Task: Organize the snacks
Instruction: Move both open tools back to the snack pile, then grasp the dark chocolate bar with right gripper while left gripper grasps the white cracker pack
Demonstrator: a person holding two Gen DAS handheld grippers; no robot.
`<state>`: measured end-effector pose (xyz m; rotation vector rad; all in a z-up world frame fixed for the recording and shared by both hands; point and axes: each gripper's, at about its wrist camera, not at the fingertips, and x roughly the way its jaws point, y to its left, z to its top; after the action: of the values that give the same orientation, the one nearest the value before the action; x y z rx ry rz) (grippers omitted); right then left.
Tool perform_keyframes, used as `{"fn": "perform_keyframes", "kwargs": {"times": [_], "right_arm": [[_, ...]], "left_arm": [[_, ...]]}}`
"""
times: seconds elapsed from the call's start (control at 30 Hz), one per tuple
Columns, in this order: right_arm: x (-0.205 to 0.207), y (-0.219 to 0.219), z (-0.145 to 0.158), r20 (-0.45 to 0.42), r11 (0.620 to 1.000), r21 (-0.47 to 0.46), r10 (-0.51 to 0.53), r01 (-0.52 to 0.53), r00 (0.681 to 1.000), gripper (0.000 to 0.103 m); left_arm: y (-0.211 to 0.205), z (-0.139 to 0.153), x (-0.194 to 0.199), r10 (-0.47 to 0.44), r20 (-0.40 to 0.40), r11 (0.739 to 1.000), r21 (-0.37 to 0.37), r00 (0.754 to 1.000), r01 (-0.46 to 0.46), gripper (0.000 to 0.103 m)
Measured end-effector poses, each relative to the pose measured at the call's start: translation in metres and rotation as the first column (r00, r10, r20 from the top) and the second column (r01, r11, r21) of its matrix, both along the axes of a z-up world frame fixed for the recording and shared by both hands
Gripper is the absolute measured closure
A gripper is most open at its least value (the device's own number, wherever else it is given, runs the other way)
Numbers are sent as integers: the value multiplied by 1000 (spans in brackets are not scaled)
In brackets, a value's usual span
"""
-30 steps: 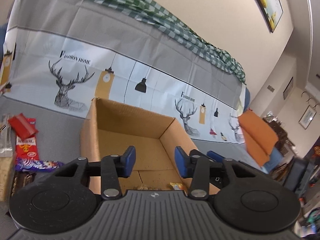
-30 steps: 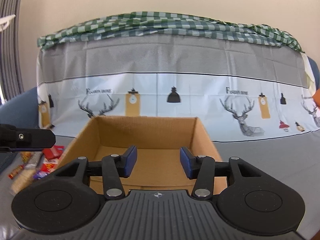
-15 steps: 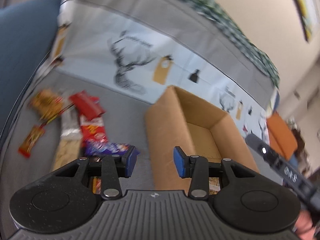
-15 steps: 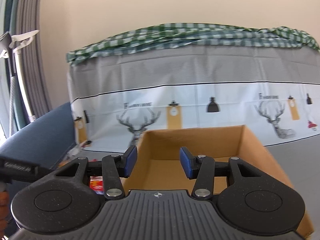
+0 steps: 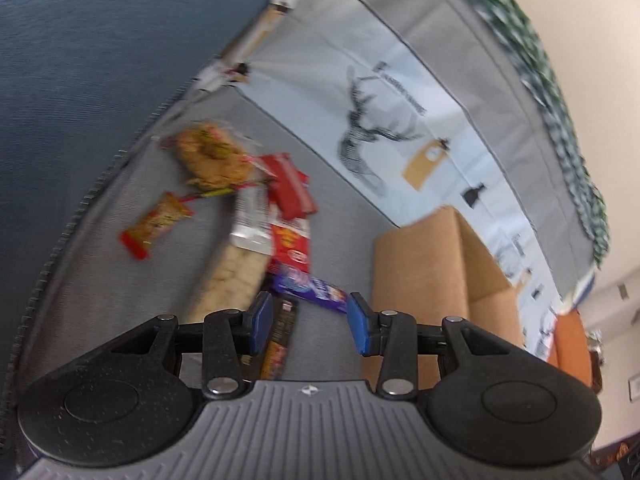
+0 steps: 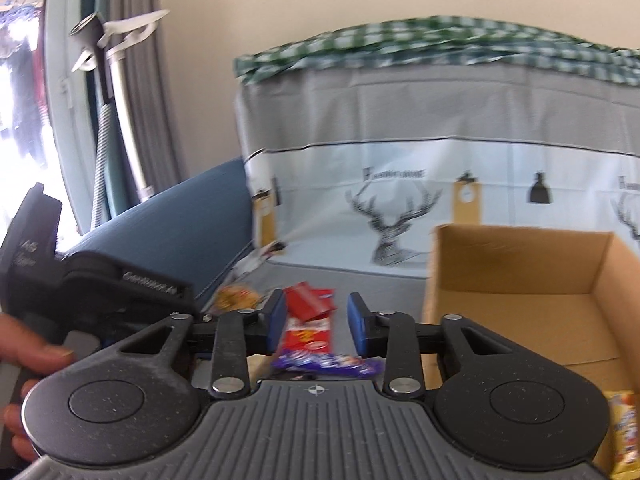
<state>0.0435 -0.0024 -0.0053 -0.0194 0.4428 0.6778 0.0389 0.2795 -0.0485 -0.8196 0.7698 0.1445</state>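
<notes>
Left wrist view
left claw (image 5: 307, 322): blue-padded two-finger gripper, jaws partly apart, nothing between pads, holds nothing
snack pile: loose on grey cloth surface (image 5: 120, 300), ahead of claw and to its left
purple foil snack bar (image 5: 310, 286): just ahead of the fingertips, lying crosswise
dark brown-orange wrapped bar (image 5: 280, 340): below left finger pad, partly hidden by it
long clear pack of pale biscuits (image 5: 234, 270): ahead-left, silver end pointing away
red printed snack pouch (image 5: 290, 242): ahead, beyond purple bar, touching biscuit pack
red folded wrapper (image 5: 290, 186): farther ahead, overlapping red pouch
small red-yellow sachet (image 5: 154, 226): far ahead-left, apart from the rest
clear bag of brown crunchy snack (image 5: 210, 156): farthest ahead-left, blurred
open brown cardboard box (image 5: 420, 268): ahead-right of claw, beside pile
deer-print grey-white cloth (image 5: 380, 120): backdrop behind everything

Right wrist view
right claw (image 6: 317, 322): same type, jaws closing, gap still visible, nothing pinched; snacks lie below, behind the gap
purple bar (image 6: 326, 362): just under the fingertips
red pouch (image 6: 308, 336): seen through the gap, beyond purple bar
red wrapper (image 6: 306, 300): farther ahead, in line with gap
cardboard box (image 6: 520, 264): right of claw, open top, bare floor visible
yellow-orange packet (image 6: 626, 432): far lower right, at box's near edge; inside or outside unclear
left claw body (image 6: 80, 276): left of right claw, black, a person's fingers (image 6: 36, 354) on its handle
</notes>
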Motion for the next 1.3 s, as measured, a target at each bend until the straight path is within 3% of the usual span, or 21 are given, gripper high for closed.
{"fn": "perform_keyframes", "kwargs": {"times": [0.13, 0.33, 0.5, 0.73, 0.87, 1.0, 1.13, 1.3], "right_arm": [[-5, 23, -10, -31, 998, -28, 59, -60, 998, 70], [-13, 61, -40, -72, 982, -125, 135, -143, 988, 70], [2, 78, -66, -151, 976, -181, 97, -124, 984, 70], [31, 88, -99, -289, 982, -170, 25, -77, 957, 63], [36, 98, -111, -295, 979, -188, 19, -78, 955, 51], [35, 103, -122, -274, 968, -230, 32, -98, 961, 50], [32, 102, -125, -234, 961, -256, 49, -110, 971, 57], [31, 91, -121, -220, 956, -273, 51, -112, 974, 63]], "left_arm": [[13, -6, -2, 49, -48, 999, 18, 998, -49, 58], [18, -15, 2, 35, -90, 999, 29, 995, -33, 58], [20, -19, 4, 29, -109, 999, 35, 994, -25, 58], [23, -22, 5, 26, -129, 999, 48, 991, -20, 57], [21, -24, 8, 11, -143, 998, 57, 990, -3, 56], [17, -27, 13, -2, -160, 998, 68, 987, 13, 55], [15, -30, 17, -3, -175, 997, 74, 985, 16, 53], [9, -33, 25, -6, -197, 996, 88, 980, 24, 37]]}}
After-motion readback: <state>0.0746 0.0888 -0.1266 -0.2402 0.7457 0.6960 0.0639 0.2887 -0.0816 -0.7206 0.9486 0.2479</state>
